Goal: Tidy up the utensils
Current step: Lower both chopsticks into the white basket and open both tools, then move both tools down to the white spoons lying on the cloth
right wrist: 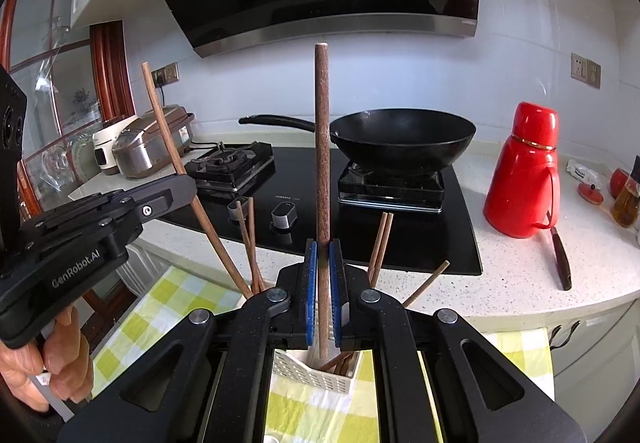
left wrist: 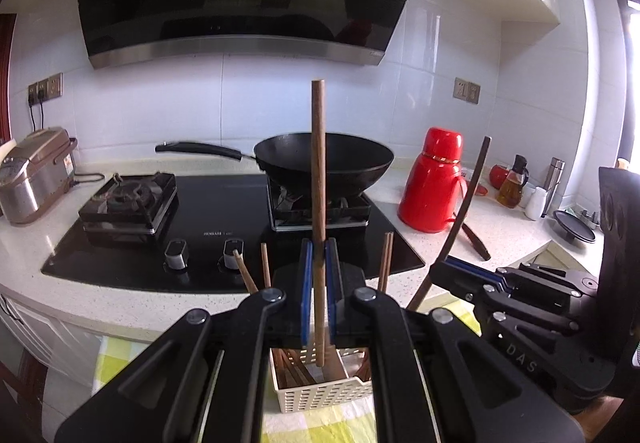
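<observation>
A slender, round, reddish-brown wooden chopstick [left wrist: 319, 179] is held upright between the blue pads of the left gripper [left wrist: 319, 263], whose jaws are closed on it; its blunt top end stands high against the white wall tiles, and its lower end hangs over a cream slotted basket [left wrist: 320, 391]. A second chopstick [right wrist: 322, 171] of the same kind, speckled and matte, is pinched upright in the closed jaws of the right gripper [right wrist: 323, 267], likewise above the basket [right wrist: 316, 373]. More brown chopsticks [right wrist: 340, 363] are seen leaning inside the basket, which rests on a yellow-and-white checked cloth [right wrist: 304, 411]. Beyond, a black wok [left wrist: 324, 163] sits on a gas hob [left wrist: 224, 219], with a red thermos [left wrist: 434, 183] on the white counter [left wrist: 508, 239] beside it.
</observation>
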Demonstrator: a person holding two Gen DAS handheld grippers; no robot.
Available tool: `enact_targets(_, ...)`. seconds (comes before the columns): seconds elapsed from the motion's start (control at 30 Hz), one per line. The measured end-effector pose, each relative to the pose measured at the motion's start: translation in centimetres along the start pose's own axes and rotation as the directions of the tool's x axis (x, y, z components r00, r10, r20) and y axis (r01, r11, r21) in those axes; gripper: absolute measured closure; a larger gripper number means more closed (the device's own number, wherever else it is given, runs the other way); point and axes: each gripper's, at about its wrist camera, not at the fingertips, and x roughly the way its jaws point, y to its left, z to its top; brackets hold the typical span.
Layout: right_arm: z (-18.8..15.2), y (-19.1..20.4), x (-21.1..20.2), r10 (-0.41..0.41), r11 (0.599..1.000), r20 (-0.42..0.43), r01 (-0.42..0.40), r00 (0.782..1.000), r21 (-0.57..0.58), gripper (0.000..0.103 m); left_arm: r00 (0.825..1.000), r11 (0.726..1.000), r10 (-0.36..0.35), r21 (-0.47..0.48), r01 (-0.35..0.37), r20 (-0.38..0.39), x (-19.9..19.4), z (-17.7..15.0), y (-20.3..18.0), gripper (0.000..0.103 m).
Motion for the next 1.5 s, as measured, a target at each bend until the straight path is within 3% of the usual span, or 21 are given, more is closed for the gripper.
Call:
enact_targets(0.3,-1.8,-0.3,3.0,0.019,1.0,-0.087,-0.018,0.996,0.011,0.096,0.994,1.0,-0.01,-0.027,0.007,-0.106,3.6,-2.8,1.1,0.097)
enact_targets(0.5,-2.9,-0.3,5.3,0.01,1.0,-0.158,-0.011,0.987,-0.005,0.096,0.975,1.0,-0.005,-0.031,-0.002,-0.222,6.7,-4.5,1.5,0.095)
enact_targets(0.63,-3.6,-0.4,5.3,-0.003,1.0,-0.161,0.001,0.987,-0.013,0.095,0.974,0.999,-0.002,-0.039,-0.007,-0.228,6.9,-5.2,1.9,0.087)
enact_targets(0.77,-4.0,-0.7,4.1,-0.013,1.0,-0.141,0.012,0.99,-0.006,0.093,0.977,0.999,0.002,-0.048,-0.012,-0.214,6.1,-5.6,2.3,0.087)
enact_targets(0.87,-4.9,-1.0,2.5,-0.019,1.0,-0.122,0.02,0.992,0.006,0.088,0.98,0.998,-0.001,-0.066,-0.012,-0.199,4.8,-6.0,2.7,0.086)
enact_targets(0.93,-5.9,-1.4,1.2,-0.027,0.999,-0.107,0.029,0.994,0.013,0.077,0.982,0.998,0.001,-0.069,-0.014,-0.191,3.7,-6.6,2.8,0.083)
enact_targets(1.03,-8.1,-1.7,-0.7,-0.035,0.999,-0.094,0.038,0.995,0.026,0.058,0.983,0.996,0.004,-0.081,-0.02,-0.184,1.8,-8.5,3.2,0.082)
enact_targets(1.17,-12.8,-2.2,-2.5,-0.049,0.997,-0.125,0.056,0.991,0.052,0.057,0.98,0.993,0.009,-0.114,-0.033,-0.2,-0.4,-12.7,3.6,0.079)
enact_targets(1.33,-19.1,-3.0,-2.9,-0.059,0.991,-0.202,0.081,0.978,0.106,0.052,0.964,0.991,0.016,-0.121,-0.05,-0.266,-1.8,-19.5,2.6,0.079)
enact_targets(1.5,-23.3,-4.1,-2.4,-0.041,0.984,-0.276,0.087,0.96,0.154,0.052,0.943,0.994,-0.035,-0.113,-0.002,-0.331,-1.7,-24.6,1.2,0.079)
